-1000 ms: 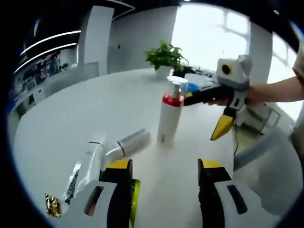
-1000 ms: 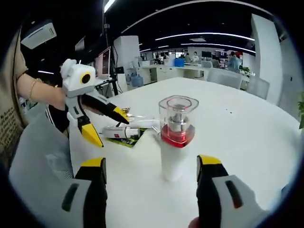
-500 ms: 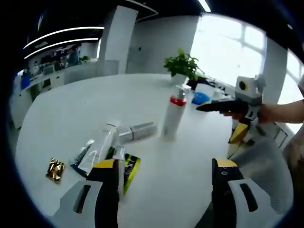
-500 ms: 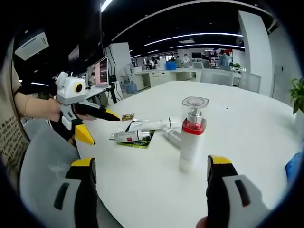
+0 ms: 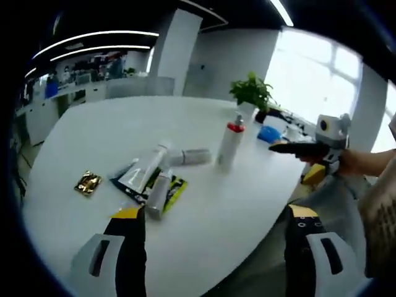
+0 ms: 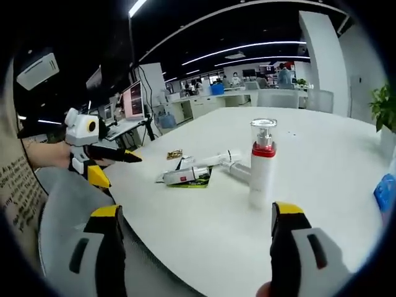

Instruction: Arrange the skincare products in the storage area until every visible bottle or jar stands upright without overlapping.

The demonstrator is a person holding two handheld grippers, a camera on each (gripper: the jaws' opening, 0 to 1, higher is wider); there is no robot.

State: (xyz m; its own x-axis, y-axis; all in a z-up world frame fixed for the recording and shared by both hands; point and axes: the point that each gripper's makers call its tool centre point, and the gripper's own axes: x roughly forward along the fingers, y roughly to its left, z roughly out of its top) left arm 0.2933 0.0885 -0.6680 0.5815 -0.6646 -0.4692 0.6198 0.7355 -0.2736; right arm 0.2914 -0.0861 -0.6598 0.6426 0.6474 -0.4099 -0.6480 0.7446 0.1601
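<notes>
Lying tubes (image 5: 154, 179) rest long-axis away, just beyond the empty, spread left gripper (image 5: 213, 247); upright pump bottle (image 6: 262, 164) stands beyond the likewise spread right gripper (image 6: 195, 247) on the bench (image 5: 235, 210).

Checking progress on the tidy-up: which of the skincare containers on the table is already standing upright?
Just the white pump bottle with the red collar and clear cap. The silver-capped tubes beside it lie flat in a loose pile on the white table.

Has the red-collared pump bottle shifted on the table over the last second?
No. The pump bottle stands beside the same lying tube; both cameras backed off.
</notes>
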